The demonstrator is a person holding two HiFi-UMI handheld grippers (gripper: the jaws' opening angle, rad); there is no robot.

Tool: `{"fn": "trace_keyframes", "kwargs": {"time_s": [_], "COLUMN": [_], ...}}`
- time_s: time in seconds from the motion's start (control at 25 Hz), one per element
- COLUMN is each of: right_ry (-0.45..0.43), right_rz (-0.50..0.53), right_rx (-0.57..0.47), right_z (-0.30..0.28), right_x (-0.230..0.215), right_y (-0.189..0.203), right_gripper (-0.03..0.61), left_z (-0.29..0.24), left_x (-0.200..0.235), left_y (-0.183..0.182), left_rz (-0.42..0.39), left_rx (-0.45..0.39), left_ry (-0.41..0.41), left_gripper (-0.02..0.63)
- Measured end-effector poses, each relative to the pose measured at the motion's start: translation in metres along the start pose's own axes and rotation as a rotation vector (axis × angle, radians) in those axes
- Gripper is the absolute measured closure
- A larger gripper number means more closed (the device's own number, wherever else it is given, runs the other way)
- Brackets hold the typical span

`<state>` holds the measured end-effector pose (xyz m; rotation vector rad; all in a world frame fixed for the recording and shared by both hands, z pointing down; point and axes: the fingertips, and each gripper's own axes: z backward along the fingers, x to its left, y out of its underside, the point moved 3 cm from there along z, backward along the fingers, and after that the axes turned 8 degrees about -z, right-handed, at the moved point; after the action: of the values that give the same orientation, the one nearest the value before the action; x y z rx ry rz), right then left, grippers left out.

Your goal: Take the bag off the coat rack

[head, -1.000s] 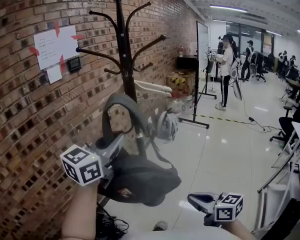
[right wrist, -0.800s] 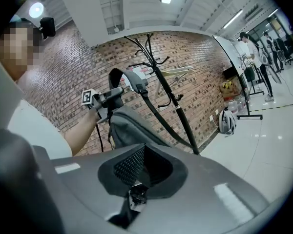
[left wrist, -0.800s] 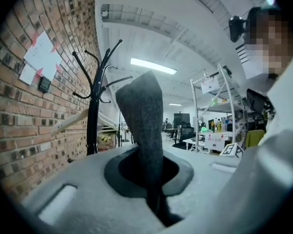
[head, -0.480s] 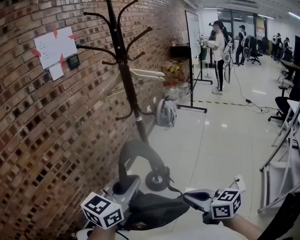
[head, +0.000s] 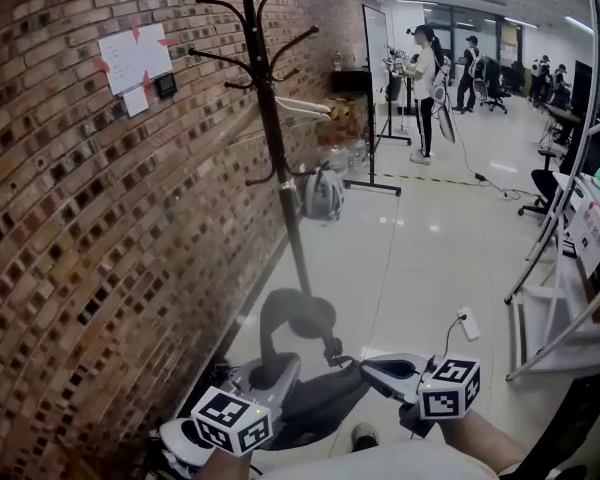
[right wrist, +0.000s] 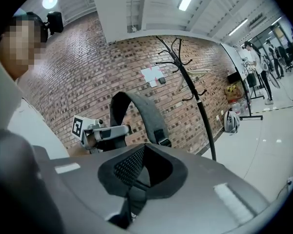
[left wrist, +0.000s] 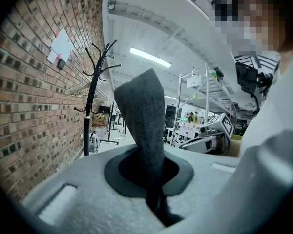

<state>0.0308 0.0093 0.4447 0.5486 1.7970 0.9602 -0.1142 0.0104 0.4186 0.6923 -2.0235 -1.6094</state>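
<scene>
Dark-grey bag (head: 325,408), padded strap (head: 275,313) arching up, clenched in jaws of left gripper (head: 280,368) and right gripper (head: 372,366).

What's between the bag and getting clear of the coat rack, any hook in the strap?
Nothing visible. The bag hangs low, left tongs shut on its strap, right tongs shut on the bag. The strap loop stands apart from the coat rack, no hook through it.
</scene>
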Motion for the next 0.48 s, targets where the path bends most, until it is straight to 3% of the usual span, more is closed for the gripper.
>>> {"fn": "trace_keyframes", "kwargs": {"time_s": [0.24,0.48], "right_ry": [-0.001,-0.016], "right_rz": [-0.035,-0.008], "right_rx": [-0.041,-0.049], "right_z": [0.001,0.012], "right_x": [0.05,0.085], "right_y": [0.03,0.045], "right_gripper": [0.58,0.581], "left_z": [0.058,0.098], "left_x": [-0.027,-0.052], "left_y": [0.015,0.035], "left_rz": [-0.077,-0.063], "left_rx": [0.046,0.085], "left_ry": [-0.023,-0.033], "left_gripper": [0.612,0.612]}}
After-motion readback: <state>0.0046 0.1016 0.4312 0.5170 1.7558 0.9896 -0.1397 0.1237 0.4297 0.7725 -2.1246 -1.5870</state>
